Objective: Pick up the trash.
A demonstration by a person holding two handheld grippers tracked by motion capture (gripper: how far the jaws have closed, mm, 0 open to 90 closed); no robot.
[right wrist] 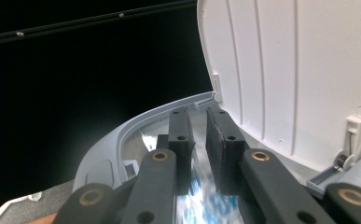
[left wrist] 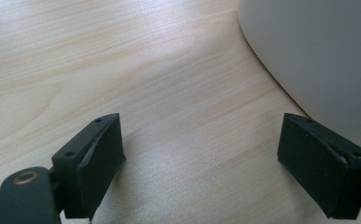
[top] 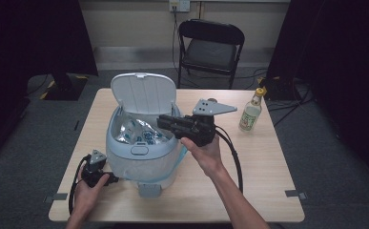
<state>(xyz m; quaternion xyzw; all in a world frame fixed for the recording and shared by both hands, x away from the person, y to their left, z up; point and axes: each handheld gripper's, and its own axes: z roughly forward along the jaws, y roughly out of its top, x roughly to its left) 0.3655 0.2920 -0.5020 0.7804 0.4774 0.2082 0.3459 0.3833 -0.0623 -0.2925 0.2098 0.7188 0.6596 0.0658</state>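
In the high view, the right gripper (top: pixel 164 122) reaches in from 3 o'clock over the rim of the pale blue lidded bin (top: pixel 141 151) that stands in the middle of the table (top: pixel 263 167). Its long axis lies level, pointing toward 9 o'clock, with the jaw tips above the crinkled blue-and-silver plastic wrappers (top: pixel 137 131) inside the bin. The white lid (top: pixel 144 93) stands upright at 12 o'clock of the opening. This hand is clearly the nearer 1 to the wrappers. The left gripper (top: pixel 113 179) rests low at 8 o'clock of the bin, beside its wall on the tabletop. A glass bottle with a yellow cap (top: pixel 251 112) stands well apart at 2 o'clock, near the table's far right corner. Beyond the table are a black folding chair (top: pixel 210 45), grey carpet and dark curtains on both sides.

In the left gripper view, the 2 black jaws stand wide apart with bare light wood between them. The bin's pale wall (left wrist: pixel 318 60) curves past at 1 o'clock, just beside the right-hand jaw.

In the right gripper view, the jaws stand close together with a narrow gap. Silver and blue wrapper film (right wrist: pixel 201 186) shows in that gap and below, directly under the tips, but I cannot tell whether the pads press on it. The lid's ribbed inner face (right wrist: pixel 285 70) rises at 2 o'clock, and the bin's rim (right wrist: pixel 122 135) arcs away toward 9 o'clock.
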